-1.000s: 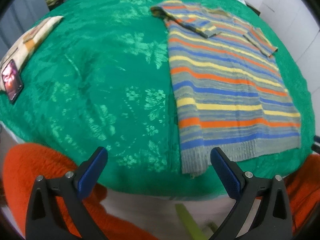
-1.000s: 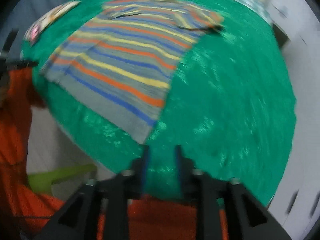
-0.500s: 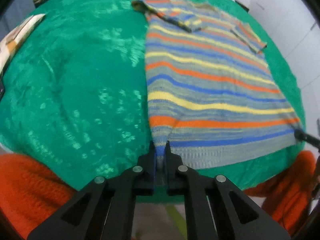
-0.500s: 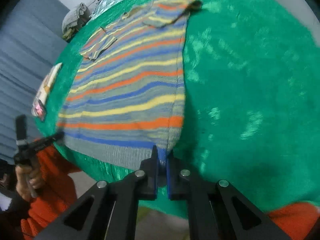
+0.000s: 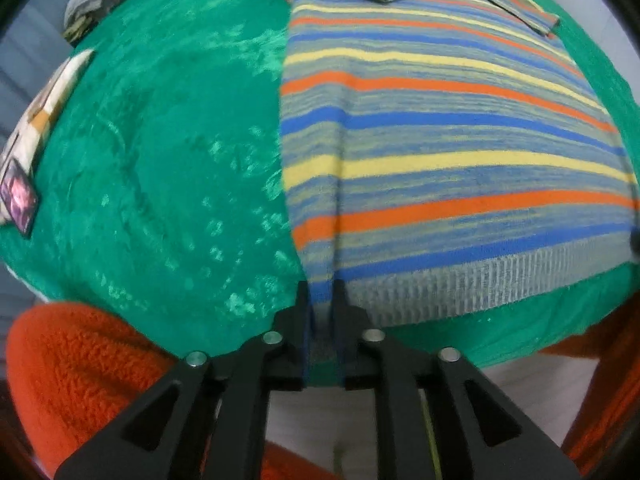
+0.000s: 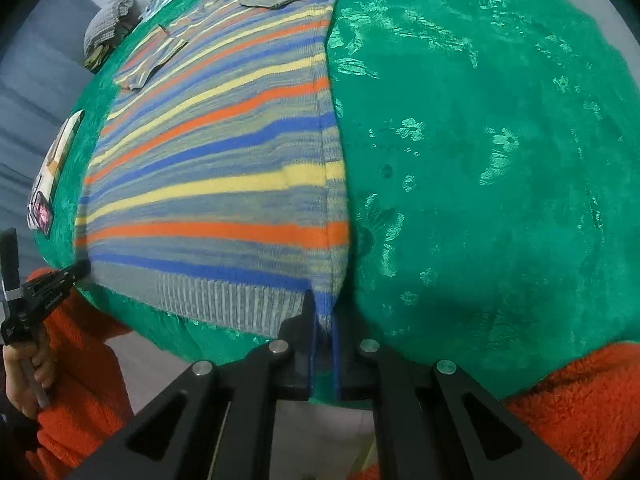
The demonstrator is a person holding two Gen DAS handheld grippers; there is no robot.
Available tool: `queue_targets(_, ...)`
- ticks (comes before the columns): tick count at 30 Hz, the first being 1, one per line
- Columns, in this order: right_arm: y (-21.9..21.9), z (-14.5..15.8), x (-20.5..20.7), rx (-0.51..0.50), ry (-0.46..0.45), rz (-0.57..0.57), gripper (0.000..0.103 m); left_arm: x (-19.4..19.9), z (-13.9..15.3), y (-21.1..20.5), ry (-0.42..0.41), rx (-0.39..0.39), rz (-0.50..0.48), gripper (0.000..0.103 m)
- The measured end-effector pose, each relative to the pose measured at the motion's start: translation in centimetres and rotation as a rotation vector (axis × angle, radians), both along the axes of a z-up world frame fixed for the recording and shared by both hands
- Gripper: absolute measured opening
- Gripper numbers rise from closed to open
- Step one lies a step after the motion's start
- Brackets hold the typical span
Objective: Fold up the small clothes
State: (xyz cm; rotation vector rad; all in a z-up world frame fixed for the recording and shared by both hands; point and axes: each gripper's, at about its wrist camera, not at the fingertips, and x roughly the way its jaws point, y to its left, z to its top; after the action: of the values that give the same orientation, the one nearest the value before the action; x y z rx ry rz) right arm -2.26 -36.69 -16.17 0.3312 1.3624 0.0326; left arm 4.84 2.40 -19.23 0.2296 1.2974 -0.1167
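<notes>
Green cloth [image 5: 168, 152]; phone [image 5: 18, 200]; grey bundle [image 6: 106, 24].

Striped knit sweater [image 5: 440, 152] – grey with orange, yellow, blue bands – lies flat, sleeves folded in, stretching ahead of each hand-held gripper.

Clamped between the right gripper [image 6: 323, 312] jaws: the near right corner of the striped sweater [image 6: 224, 168], ribbed hem running off to the left. Ahead and right of the jaws, green patterned cloth [image 6: 480, 140]. Far left, left gripper [image 6: 82, 269] at the hem's other corner, held by a hand [image 6: 24, 376]. Orange fleece sleeve [image 6: 568, 396] below right.
</notes>
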Motion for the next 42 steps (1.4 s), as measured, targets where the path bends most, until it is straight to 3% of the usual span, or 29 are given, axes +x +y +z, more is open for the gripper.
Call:
queue_targets(1,-0.3,0.4,-0.2,0.002,0.012,0.004,0.018,-0.5,0.6,0.3,0.005,-0.009,0.019,0.043)
queue_targets(2,-0.7,0.8,-0.4,-0.007,0.024,0.007,0.035,-0.6,1.1,1.0,-0.002,-0.017,0.035,0.051)
queue_targets(4,-1.6,3.4,-0.4,-0.083,0.004,0.019,0.049,-1.4,3.7,2.6,-0.075,-0.039,0.075,0.064)
queue_targets(7,-2.1,7.9,2.0,-0.316,-0.096,0.112,0.051,-1.2,7.6,4.8,-0.210,-0.042,0.151,0.079)
queue_targets(10,-1.1,11.6,7.2,-0.438,-0.257,0.229,0.059,1.0,9.5,6.8,-0.332,-0.081,0.237,0.082)
queue_targets(13,1.7,12.3,13.4,-0.417,-0.409,0.388,0.067,3.4,8.2,7.3,-0.402,-0.091,0.308,0.082)
queue_targets(16,4.6,9.5,19.0,-0.425,-0.454,0.502,0.070,3.5,5.5,8.2,-0.390,-0.078,0.369,0.082)
queue_targets(19,6.2,4.4,24.5,-0.468,-0.382,0.508,0.068,3.5,3.8,9.2,-0.299,-0.044,0.396,0.082)
queue_targets(21,5.5,1.3,27.1,-0.462,-0.325,0.452,0.060,3.5,3.8,9.9,-0.289,-0.082,0.408,0.082)
queue_targets(23,2.6,0.6,28.0,-0.373,-0.297,0.345,0.019,3.3,3.7,10.1,-0.298,-0.068,0.420,0.082)
queue_targets(24,1.0,1.3,27.9,-0.349,-0.310,0.294,0.006,3.4,3.6,10.3,-0.294,-0.070,0.426,0.082)
queue_targets(25,-1.0,2.5,27.7,-0.322,-0.336,0.235,0.002,3.4,3.5,10.2,-0.285,-0.077,0.428,0.082)
queue_targets(29,-12.7,8.6,25.4,-0.252,-0.423,-0.063,0.002,3.8,2.9,9.9,-0.263,-0.088,0.421,0.082)
queue_targets(32,-22.5,11.0,22.8,-0.230,-0.410,-0.334,0.002,3.7,2.8,9.4,-0.251,-0.104,0.413,0.082)
queue_targets(36,-29.1,8.8,19.8,-0.203,-0.298,-0.500,0.002,3.9,2.4,8.6,-0.241,-0.083,0.399,0.082)
queue_targets(39,-29.7,6.1,19.0,-0.158,-0.243,-0.525,0.002,4.0,1.9,7.9,-0.230,-0.057,0.380,0.082)
queue_targets(42,-29.2,4.7,19.0,-0.220,-0.227,-0.511,0.002,4.0,1.6,7.5,-0.219,-0.033,0.366,0.082)
